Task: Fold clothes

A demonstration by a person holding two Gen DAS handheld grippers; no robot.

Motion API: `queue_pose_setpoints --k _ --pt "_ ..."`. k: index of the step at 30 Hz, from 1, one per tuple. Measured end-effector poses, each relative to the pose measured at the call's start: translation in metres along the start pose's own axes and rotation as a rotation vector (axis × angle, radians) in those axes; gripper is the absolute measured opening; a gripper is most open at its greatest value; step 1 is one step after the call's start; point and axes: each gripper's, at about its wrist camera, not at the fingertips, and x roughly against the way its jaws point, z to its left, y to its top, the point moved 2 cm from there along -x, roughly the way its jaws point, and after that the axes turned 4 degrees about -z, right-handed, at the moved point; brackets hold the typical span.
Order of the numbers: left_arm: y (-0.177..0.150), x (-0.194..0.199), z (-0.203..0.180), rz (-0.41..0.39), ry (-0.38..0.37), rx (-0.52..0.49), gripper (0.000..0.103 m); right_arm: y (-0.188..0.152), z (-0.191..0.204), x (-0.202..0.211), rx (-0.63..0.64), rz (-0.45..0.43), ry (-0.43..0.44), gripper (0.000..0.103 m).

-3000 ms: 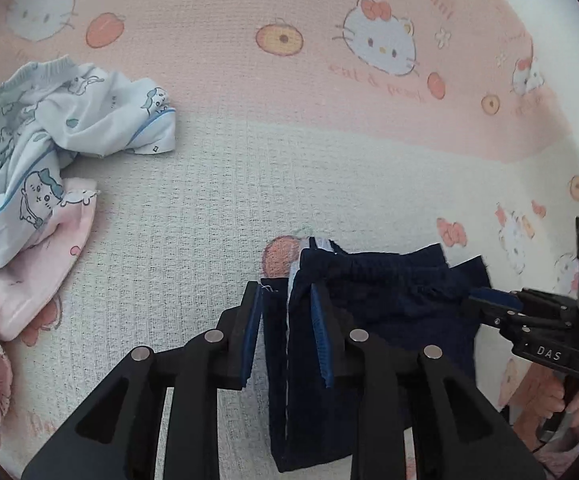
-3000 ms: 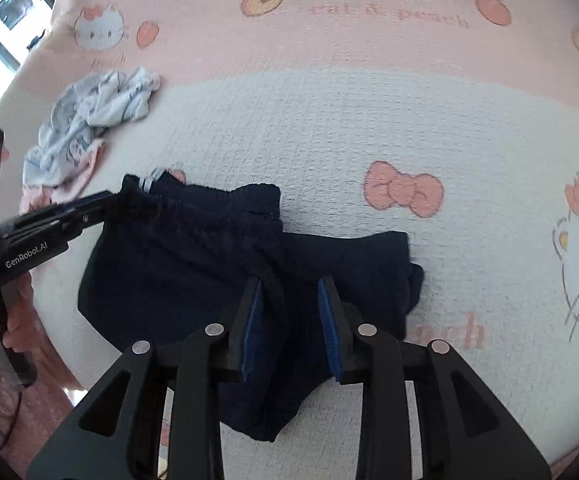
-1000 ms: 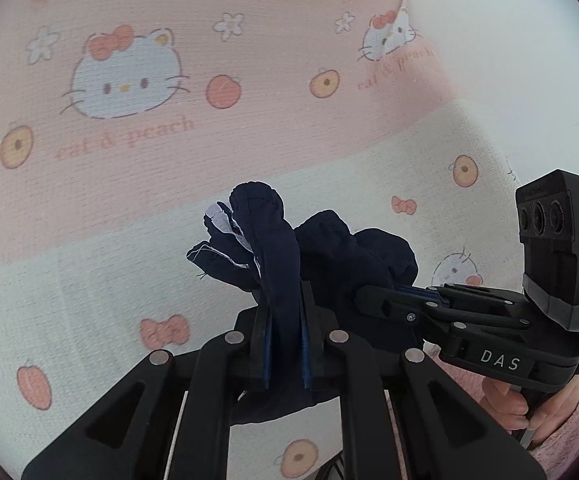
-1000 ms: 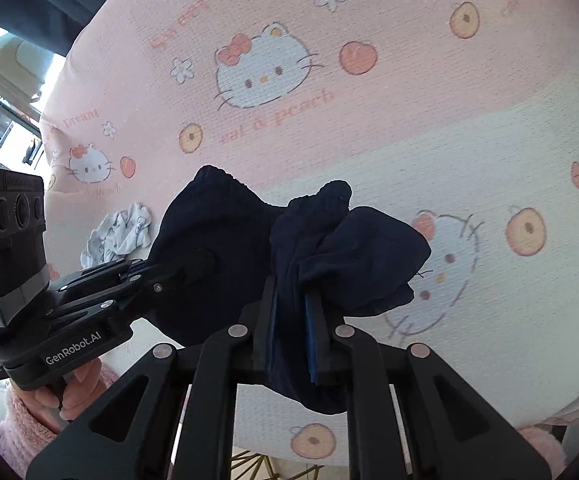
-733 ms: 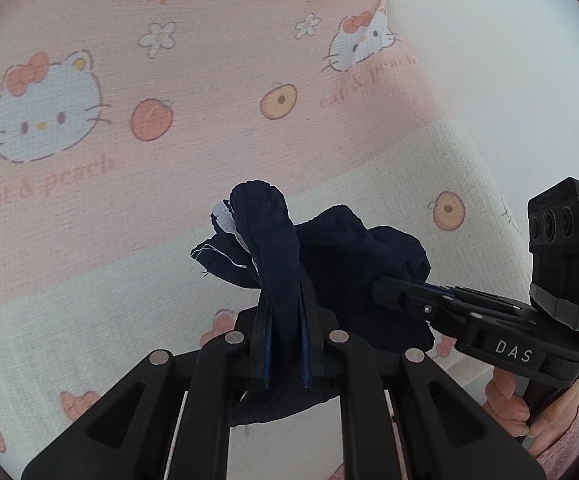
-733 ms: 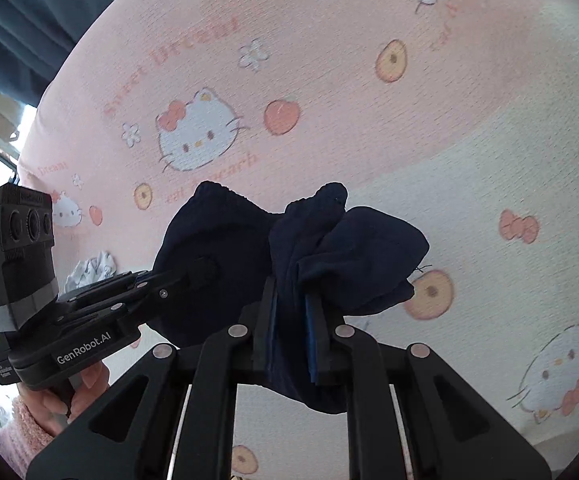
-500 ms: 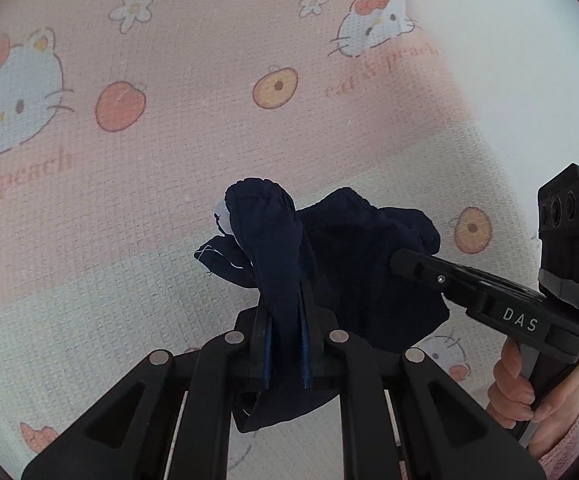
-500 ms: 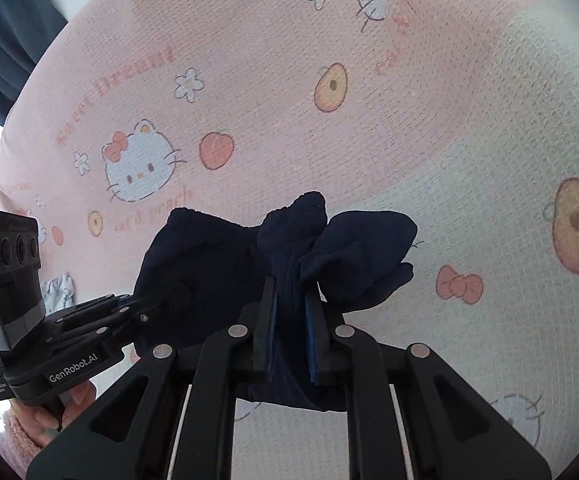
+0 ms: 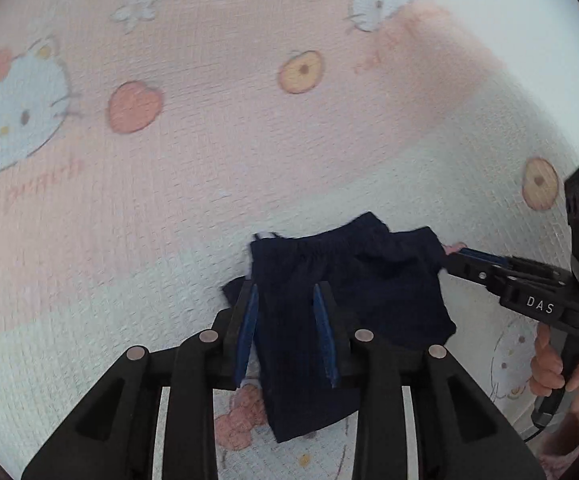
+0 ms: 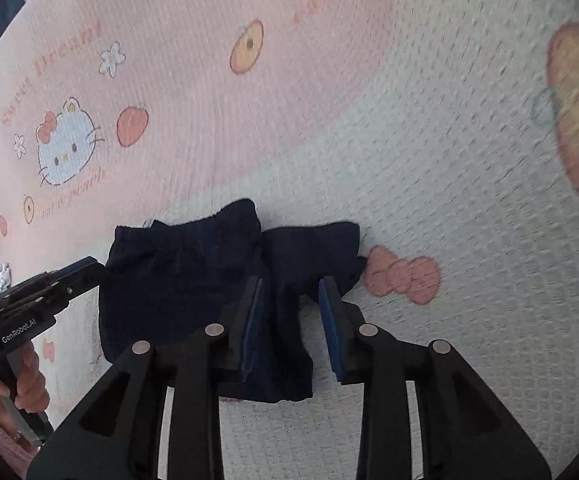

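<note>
Right gripper [image 10: 291, 316] jaws apart over navy shorts [image 10: 193, 276] on blanket [image 10: 429, 184]; contact unclear.

Below the left gripper [image 9: 285, 330], its own fingers hide the near edge of the navy shorts [image 9: 353, 300]. The right gripper [image 10: 293, 330] likewise covers the shorts' lower hem. The blanket [image 10: 469, 160] is motion-blurred right of that gripper, and its pink lettering is unreadable. Each hand holding a gripper is cut off by the picture's edge.

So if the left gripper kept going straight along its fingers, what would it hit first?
Most likely the navy shorts, which already lie between the open left gripper fingers; beyond them only the blanket.
</note>
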Motion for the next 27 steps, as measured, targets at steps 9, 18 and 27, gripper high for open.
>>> queue_pose_setpoints --k 9,18,27 --pt "-0.01 -0.027 -0.007 0.109 -0.008 -0.142 0.03 -0.017 0.004 -0.046 0.101 0.134 -0.045 0.023" --pt "-0.036 -0.02 -0.029 0.147 -0.026 -0.303 0.03 -0.012 0.034 -0.058 0.228 0.161 -0.033 0.037" --pt "-0.016 0.036 0.005 0.105 0.087 -0.218 0.039 0.024 0.012 -0.022 0.14 0.104 -0.015 0.037"
